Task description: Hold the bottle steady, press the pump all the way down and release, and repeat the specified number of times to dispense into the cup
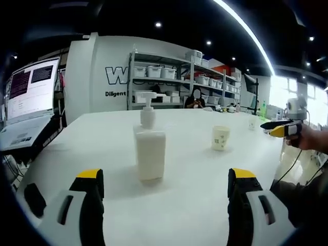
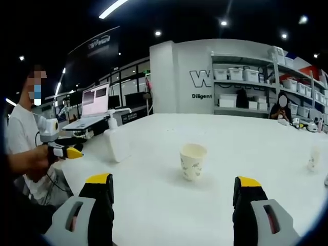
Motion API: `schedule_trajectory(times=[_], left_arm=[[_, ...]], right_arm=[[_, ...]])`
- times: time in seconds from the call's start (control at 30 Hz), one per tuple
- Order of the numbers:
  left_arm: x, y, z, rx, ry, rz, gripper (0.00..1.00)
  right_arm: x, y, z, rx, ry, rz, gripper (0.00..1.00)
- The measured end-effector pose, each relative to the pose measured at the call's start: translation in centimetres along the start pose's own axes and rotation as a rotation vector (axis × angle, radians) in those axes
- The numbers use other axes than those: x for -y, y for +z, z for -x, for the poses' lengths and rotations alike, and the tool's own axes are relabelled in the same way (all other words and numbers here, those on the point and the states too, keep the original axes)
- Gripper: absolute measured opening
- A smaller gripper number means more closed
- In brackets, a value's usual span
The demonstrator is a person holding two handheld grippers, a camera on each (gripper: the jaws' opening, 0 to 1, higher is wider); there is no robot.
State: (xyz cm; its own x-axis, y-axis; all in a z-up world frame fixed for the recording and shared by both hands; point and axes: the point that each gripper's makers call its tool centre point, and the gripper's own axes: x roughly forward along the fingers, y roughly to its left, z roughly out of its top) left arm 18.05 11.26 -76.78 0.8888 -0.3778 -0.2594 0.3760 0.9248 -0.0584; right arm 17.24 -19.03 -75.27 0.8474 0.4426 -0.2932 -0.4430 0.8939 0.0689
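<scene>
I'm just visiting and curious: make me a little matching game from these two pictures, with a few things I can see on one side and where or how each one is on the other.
Things:
1. pump bottle
2. paper cup
3. laptop
4. left tongs

Places or states:
A. open, screen lit, at the table's edge
B. empty, jaws spread wide, short of the bottle
C. white, upright, straight ahead in the left gripper view
D. upright on the white table, printed with small marks

Pairs: 1-C, 2-D, 3-A, 4-B

Lab: bin-stocked shelves (image 1: 169, 77), laptop (image 1: 28, 102)
</scene>
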Motion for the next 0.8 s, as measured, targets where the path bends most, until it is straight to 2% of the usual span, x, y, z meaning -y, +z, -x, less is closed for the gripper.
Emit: schedule_trajectory(times=[0.2,0.37,0.57,0.7,0.8], left_arm=[[0.1,-0.7,-1.7,-0.023,-0.015,-0.003,0.97],[-0.1,-1.2,-2.7,-0.03,-0.021,0.006,0.97],[-0.4,-1.5,-3.0,-0.041,-0.02,0.007,0.96],[-0.6,-1.5,-2.9,-0.038,-0.018,0.005,0.96],[-0.7,-1.6,-2.9,-0.045,-0.018,0.007,0.96]], right_arm=[[-0.1,-0.7,-1.1,-0.028,0.004,-0.008,0.93],[-0.8,-1.0,-1.6,-0.03,0.02,-0.021,0.94],[-2.0,-2.1,-2.2,-0.058,0.041,-0.066,0.95],[-3.0,-2.2,-2.3,-0.061,0.045,-0.043,0.97],[-3.3,-2.2,-2.2,-0.061,0.053,-0.06,0.98]])
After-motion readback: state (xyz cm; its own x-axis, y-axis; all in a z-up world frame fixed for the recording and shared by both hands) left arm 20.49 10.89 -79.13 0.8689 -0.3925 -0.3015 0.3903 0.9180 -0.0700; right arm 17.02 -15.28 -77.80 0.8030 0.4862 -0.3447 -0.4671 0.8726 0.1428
